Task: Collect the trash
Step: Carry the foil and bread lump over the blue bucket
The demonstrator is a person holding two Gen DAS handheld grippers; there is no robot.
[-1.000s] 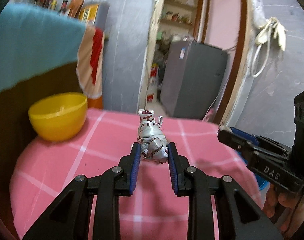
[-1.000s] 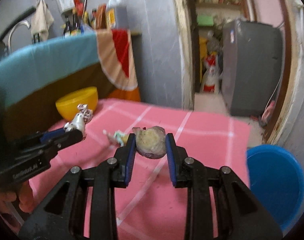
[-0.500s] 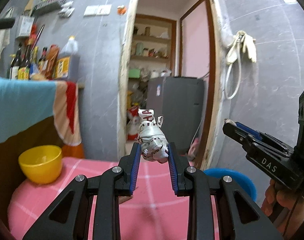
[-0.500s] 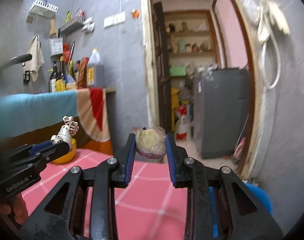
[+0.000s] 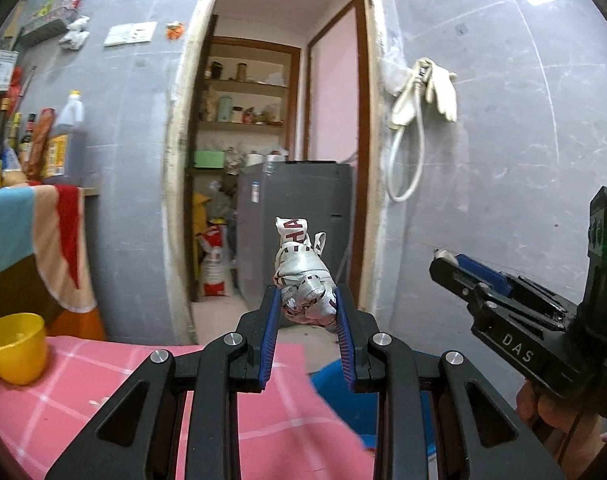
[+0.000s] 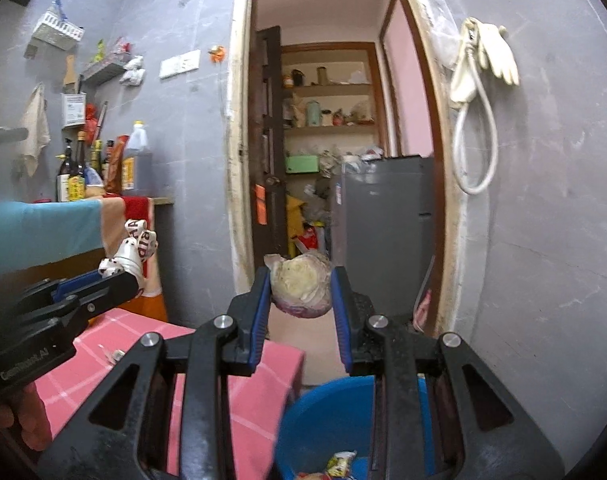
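My left gripper (image 5: 306, 312) is shut on a crumpled white wrapper with red letters (image 5: 303, 280), held in the air past the table's right edge. It also shows at the left of the right wrist view (image 6: 129, 250). My right gripper (image 6: 301, 292) is shut on a crumpled ball of yellowish and purple wrapper (image 6: 301, 286). It appears at the right in the left wrist view (image 5: 447, 262). A blue bucket (image 6: 331, 412) stands on the floor below both grippers, with some wrappers (image 6: 339, 462) inside. It also shows in the left wrist view (image 5: 335, 392).
A table with a pink checked cloth (image 5: 71, 396) is at lower left, with a yellow bowl (image 5: 15, 352) on it. A small scrap (image 6: 115, 355) lies on the cloth. Behind is a grey wall and a doorway to a storeroom with a grey fridge (image 5: 295, 224).
Both grippers have lifted from over the table and swung right with their trash, so the blue bucket now lies beneath them.
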